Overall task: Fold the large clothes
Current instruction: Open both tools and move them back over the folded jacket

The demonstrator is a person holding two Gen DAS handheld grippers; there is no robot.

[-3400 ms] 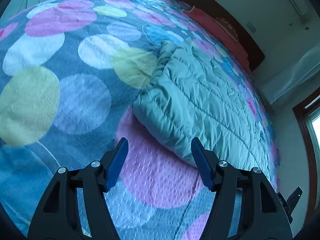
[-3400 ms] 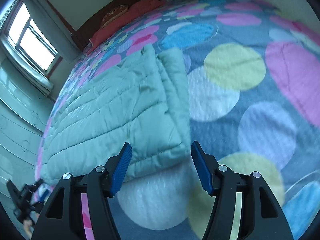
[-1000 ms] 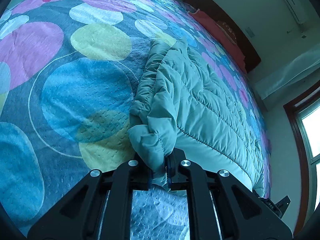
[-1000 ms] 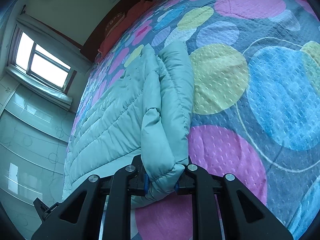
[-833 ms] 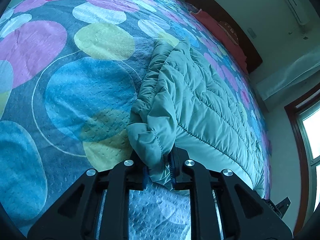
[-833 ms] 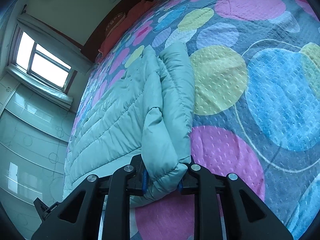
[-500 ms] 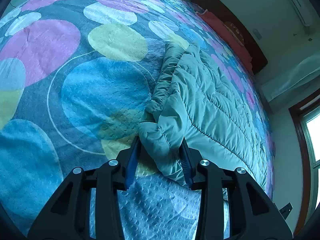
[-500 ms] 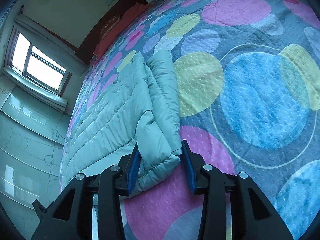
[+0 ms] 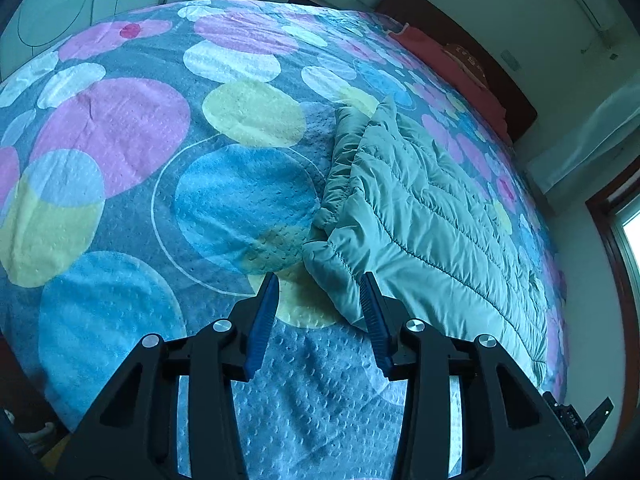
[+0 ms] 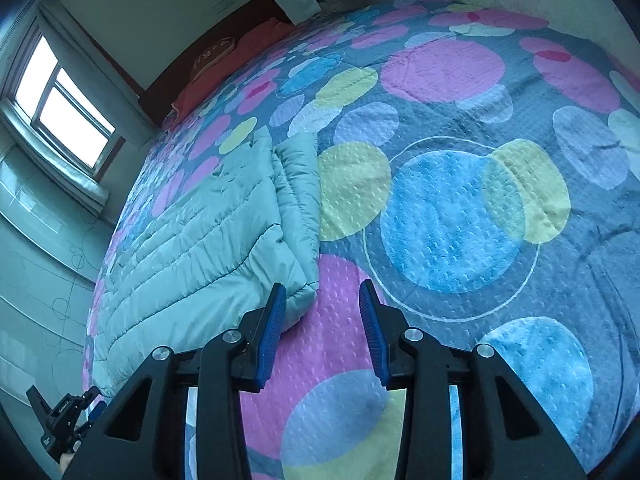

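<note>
A pale green quilted puffer garment (image 9: 424,216) lies folded on the bed, its edge doubled over. My left gripper (image 9: 320,300) is open, just in front of the garment's near corner, which sits between the blue fingertips without being pinched. In the right wrist view the same garment (image 10: 208,248) lies to the left. My right gripper (image 10: 320,308) is open and empty; the garment's corner touches the left finger's tip, over a pink circle of the bedspread.
The bedspread (image 9: 120,140) is blue-grey with large coloured circles. A red pillow (image 9: 452,60) and dark headboard are at the far end. A window (image 10: 68,108) is on one side. The other gripper shows at a low corner (image 10: 64,416).
Both grippers were shut on the garment's folded edge a second ago. They have opened, let it drop on the bed, and pulled back a little.
</note>
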